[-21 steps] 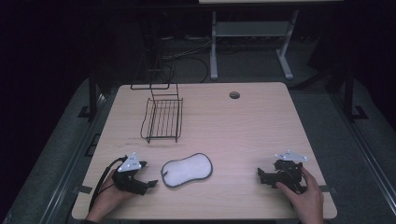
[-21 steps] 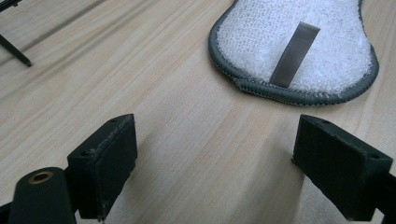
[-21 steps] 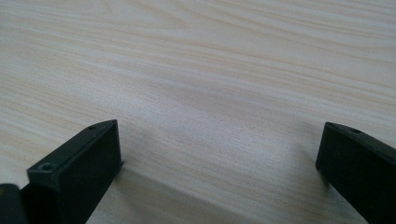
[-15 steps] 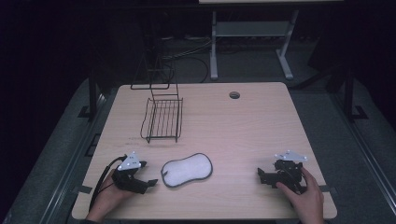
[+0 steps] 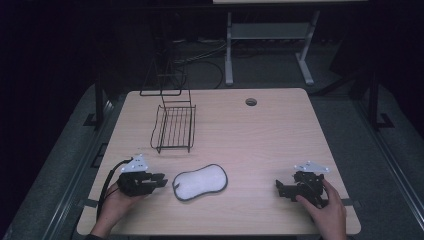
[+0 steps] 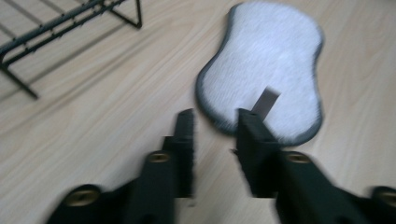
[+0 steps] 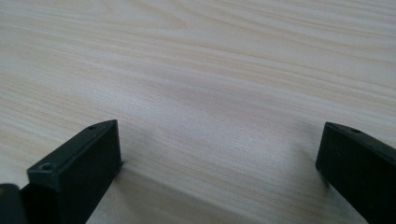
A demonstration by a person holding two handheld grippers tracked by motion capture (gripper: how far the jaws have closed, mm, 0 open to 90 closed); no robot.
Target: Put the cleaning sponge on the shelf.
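Note:
A white oval pad with a dark grey rim [image 5: 200, 181] lies flat near the table's front edge. A small grey tab sticks out of the pad [image 6: 271, 60] on its near side. Left of it, a hand holds my left gripper [image 5: 162, 179] low over the wood, pointing at the pad. In the left gripper view my left gripper [image 6: 212, 116] has its jaws a narrow gap apart, their tips just short of the pad's rim and bare wood between them. My right gripper [image 5: 278, 186] rests at the front right in the other hand. My right gripper [image 7: 219, 130] stands wide open over bare table.
A black wire rack [image 5: 175, 127] stands at the back left of the wooden table [image 5: 260, 140], its end bars showing as the rack [image 6: 60, 25] ahead of the left jaws. A round cable hole [image 5: 251, 102] sits near the far edge. Dark floor and a white stand lie beyond.

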